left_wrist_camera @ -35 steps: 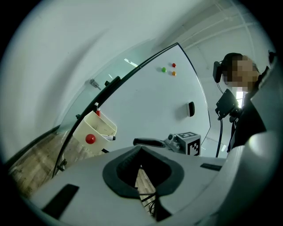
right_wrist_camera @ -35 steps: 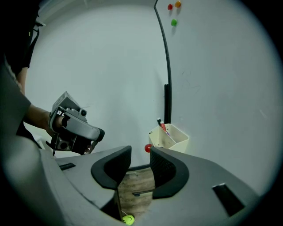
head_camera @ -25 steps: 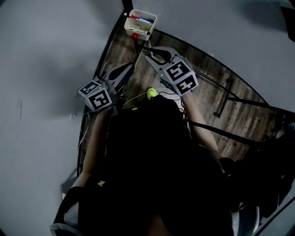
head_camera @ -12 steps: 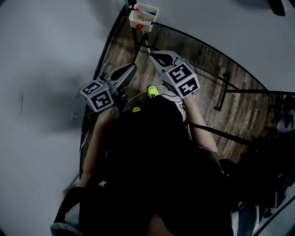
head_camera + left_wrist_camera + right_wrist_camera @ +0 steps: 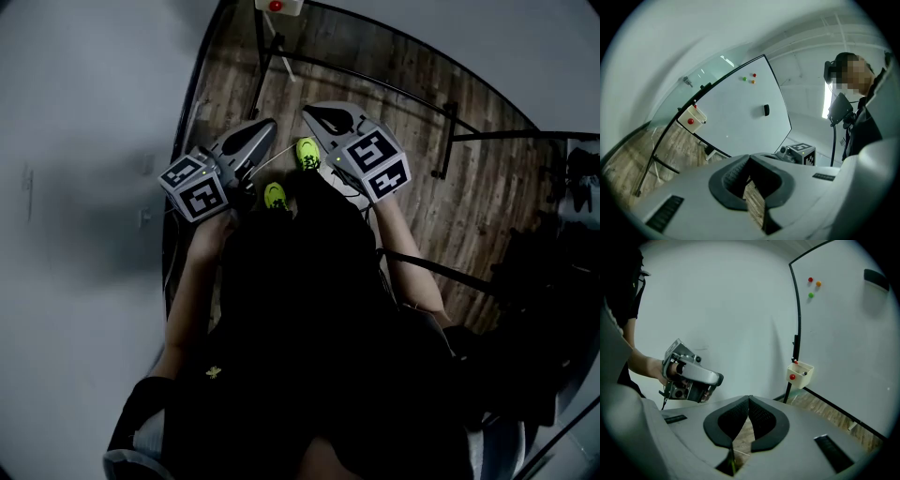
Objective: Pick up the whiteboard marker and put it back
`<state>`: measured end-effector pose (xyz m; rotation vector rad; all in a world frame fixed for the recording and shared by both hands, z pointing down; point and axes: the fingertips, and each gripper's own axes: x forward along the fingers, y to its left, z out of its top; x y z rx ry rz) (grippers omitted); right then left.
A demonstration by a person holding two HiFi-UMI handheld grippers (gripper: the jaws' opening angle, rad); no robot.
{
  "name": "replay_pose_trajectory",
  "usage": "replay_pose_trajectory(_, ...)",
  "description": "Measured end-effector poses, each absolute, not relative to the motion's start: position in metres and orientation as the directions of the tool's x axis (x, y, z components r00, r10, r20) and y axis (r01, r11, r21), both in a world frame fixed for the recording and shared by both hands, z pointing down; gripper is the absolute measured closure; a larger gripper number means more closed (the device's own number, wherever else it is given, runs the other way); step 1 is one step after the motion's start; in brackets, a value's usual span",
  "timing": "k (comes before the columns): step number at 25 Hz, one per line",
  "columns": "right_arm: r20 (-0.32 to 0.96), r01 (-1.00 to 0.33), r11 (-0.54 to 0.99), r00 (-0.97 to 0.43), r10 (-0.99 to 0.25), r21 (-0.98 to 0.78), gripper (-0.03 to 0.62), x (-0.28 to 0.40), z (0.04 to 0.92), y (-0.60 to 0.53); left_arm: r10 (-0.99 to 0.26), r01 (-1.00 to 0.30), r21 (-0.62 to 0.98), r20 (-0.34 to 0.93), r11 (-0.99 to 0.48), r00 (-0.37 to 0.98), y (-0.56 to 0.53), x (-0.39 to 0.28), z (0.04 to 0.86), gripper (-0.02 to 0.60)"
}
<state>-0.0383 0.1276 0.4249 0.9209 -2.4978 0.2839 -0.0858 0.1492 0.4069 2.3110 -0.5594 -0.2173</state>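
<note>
- While each pair of jaws sits fully closed, the right gripper (image 5: pixel 749 400) and the left gripper (image 5: pixel 749 158) hold nothing.
- The tray (image 5: pixel 800 375) hangs on the whiteboard (image 5: pixel 843 333) frame, ahead and well apart. The right gripper looks slightly nearer.
- The whiteboard marker is probably inside the tray; it's too small to tell its long axis.

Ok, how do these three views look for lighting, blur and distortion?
Head view: dim, the person's dark clothing nearly black, straight lines bowed. Left gripper view: bright, fisheye bends the whiteboard edges. Right gripper view: evenly lit, circular black vignette, no motion blur.
</note>
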Motion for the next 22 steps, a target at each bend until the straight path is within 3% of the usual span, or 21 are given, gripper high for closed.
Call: replay_pose_trajectory(22,0.381,-0.635,0.772,-0.724,-0.576,-0.04,0.592,-0.035,0.392,0.162,-0.465,-0.353,0.66,0.006,-0.663,0.885,0.19,-0.069,0.394,0.578)
